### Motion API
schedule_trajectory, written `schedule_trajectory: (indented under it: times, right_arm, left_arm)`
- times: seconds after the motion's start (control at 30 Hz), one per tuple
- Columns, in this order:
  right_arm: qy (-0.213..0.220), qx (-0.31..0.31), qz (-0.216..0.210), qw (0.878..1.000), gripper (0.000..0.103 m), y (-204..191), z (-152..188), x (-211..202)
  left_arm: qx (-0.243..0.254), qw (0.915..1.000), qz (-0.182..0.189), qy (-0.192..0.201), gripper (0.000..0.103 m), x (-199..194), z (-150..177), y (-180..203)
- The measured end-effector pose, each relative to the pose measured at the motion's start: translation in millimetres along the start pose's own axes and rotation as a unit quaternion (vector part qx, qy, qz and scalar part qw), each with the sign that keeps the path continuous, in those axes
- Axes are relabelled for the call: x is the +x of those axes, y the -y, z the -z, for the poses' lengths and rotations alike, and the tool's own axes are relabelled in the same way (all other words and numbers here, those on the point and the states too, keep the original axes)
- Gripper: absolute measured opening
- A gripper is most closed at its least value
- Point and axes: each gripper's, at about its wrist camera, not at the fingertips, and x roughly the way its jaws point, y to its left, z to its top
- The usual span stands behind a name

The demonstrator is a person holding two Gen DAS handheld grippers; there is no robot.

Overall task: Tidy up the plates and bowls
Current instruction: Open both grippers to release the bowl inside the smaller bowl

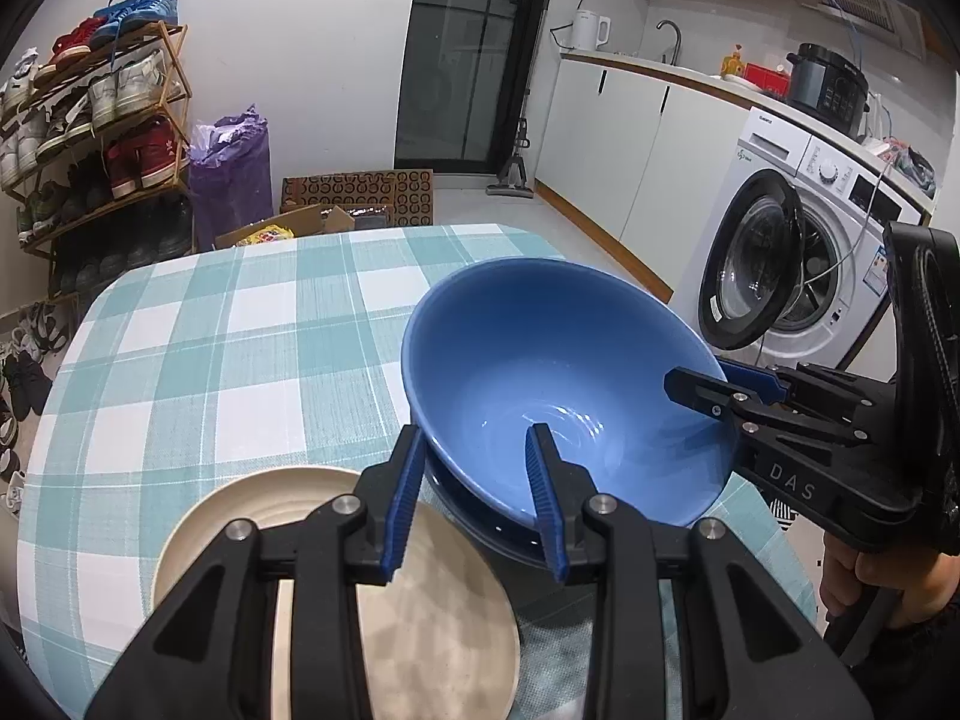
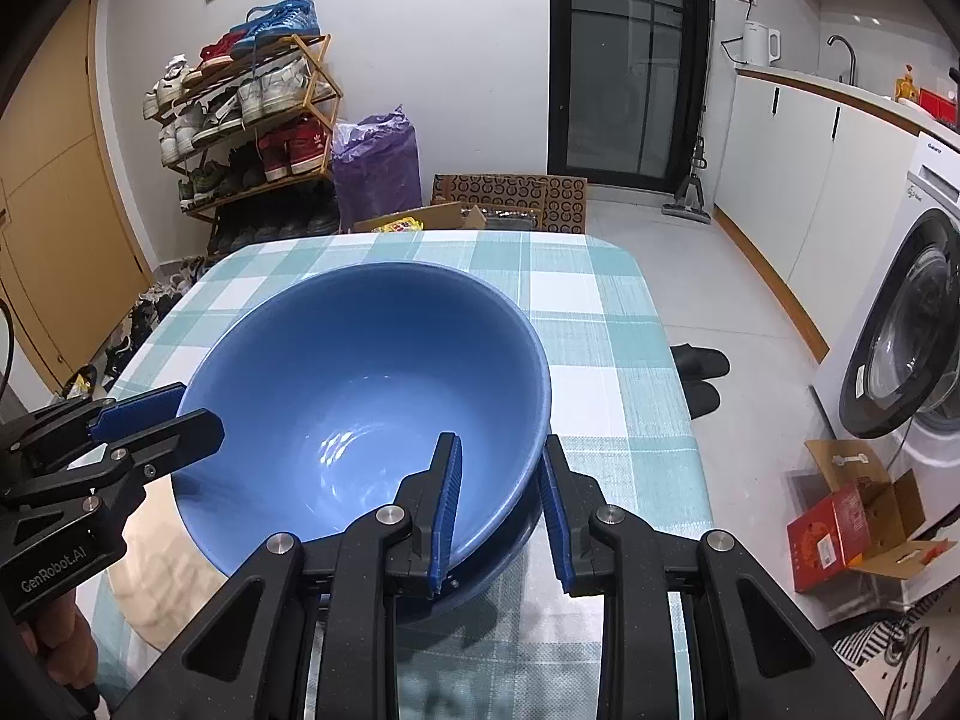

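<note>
A large light-blue bowl (image 1: 540, 360) (image 2: 360, 372) hangs over the checked table, held from both sides. My left gripper (image 1: 477, 480) is shut on its near-left rim, one finger inside and one outside; it also shows as the left gripper (image 2: 192, 414) in the right wrist view. My right gripper (image 2: 501, 510) is shut on the near-right rim and appears as the right gripper (image 1: 696, 384) in the left wrist view. Directly under the bowl lies a darker blue dish (image 1: 480, 525) (image 2: 510, 546), mostly hidden; I cannot tell whether they touch. A cream plate (image 1: 432, 612) (image 2: 156, 570) lies beside it on the left.
The table (image 1: 210, 330) carries a teal and white checked cloth. A washing machine (image 1: 780, 252) with its door open stands to the right. A shoe rack (image 1: 102, 120) lines the far wall. Black slippers (image 2: 699, 372) and a cardboard box (image 2: 852, 516) lie on the floor at right.
</note>
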Motion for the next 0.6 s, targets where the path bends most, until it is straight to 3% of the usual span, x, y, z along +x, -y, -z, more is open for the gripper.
schedule_trajectory:
  times: [0.6]
  right_arm:
    - [-0.008,-0.018,0.028,0.999,0.027,-7.9,8.4,11.8]
  left_arm:
    - [0.014,0.9996,-0.015,-0.021,0.033,14.9,10.0,3.6]
